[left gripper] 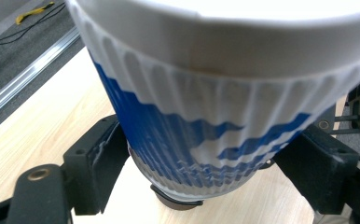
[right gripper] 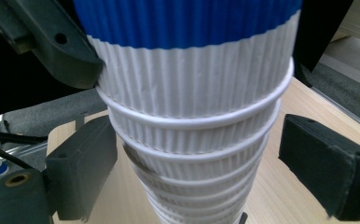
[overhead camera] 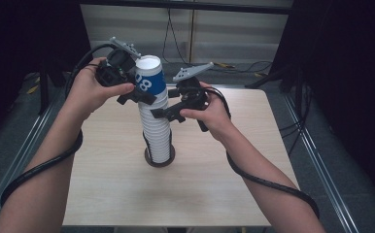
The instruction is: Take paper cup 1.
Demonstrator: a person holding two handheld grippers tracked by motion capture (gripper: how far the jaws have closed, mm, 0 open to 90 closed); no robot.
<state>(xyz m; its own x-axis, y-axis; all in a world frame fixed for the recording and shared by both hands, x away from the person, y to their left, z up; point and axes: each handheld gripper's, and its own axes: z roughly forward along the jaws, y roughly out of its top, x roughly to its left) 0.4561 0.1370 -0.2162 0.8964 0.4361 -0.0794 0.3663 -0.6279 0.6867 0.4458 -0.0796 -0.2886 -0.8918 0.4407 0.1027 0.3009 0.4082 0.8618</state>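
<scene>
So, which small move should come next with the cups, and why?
Probably close the right gripper on the stack, then lift the top cup. The left gripper already pinches the top cup, while the right jaws stand apart from the stack below.

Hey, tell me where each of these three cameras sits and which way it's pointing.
High view: above the person's side, looking forward and down at the table; both forearms, hands, left gripper and right gripper show.
Left gripper view: rides the left gripper, looking along its jaws, which press the blue top cup.
Right gripper view: rides the right gripper, jaws standing apart from the stack of white cups.
All three share the cup stack.
</scene>
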